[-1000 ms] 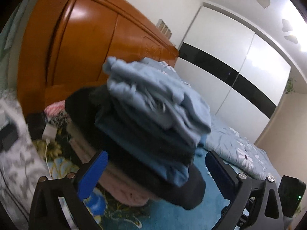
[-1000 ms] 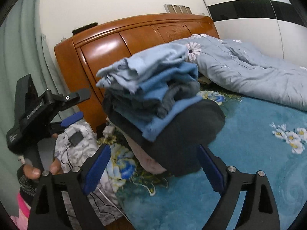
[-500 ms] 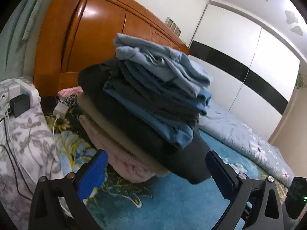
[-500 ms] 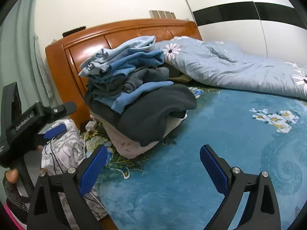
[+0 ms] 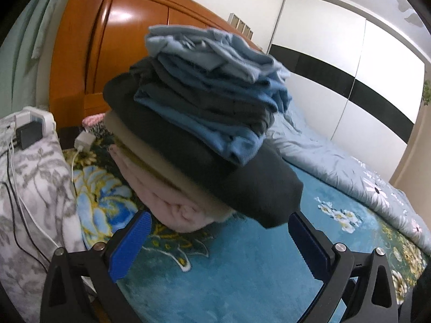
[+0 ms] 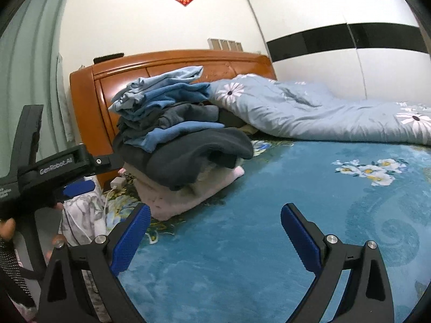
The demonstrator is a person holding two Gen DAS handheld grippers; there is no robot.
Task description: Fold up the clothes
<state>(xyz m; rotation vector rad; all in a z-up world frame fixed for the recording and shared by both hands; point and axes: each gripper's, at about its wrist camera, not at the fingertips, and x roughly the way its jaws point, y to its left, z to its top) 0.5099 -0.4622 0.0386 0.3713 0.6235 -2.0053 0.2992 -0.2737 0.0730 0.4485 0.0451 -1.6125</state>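
A stack of folded clothes (image 5: 199,134) stands on the blue flowered bedspread (image 5: 242,282) near the headboard: pink and beige at the bottom, a dark garment in the middle, blue ones on top. It also shows in the right wrist view (image 6: 177,145). My left gripper (image 5: 219,242) is open and empty, just in front of the stack's base. My right gripper (image 6: 214,231) is open and empty, farther back over the bedspread (image 6: 269,242). The left gripper's body (image 6: 54,167) shows at the left of the right wrist view.
A wooden headboard (image 5: 113,53) rises behind the stack. A light blue quilt (image 6: 309,110) lies bunched along the far side of the bed. A grey patterned pillow (image 5: 32,188) with chargers and cables (image 5: 27,134) lies at the left. A white wardrobe (image 5: 350,67) stands beyond.
Both grippers have drawn back from the stack, the right one much farther. The stack stays standing on the bed. Both stay open.
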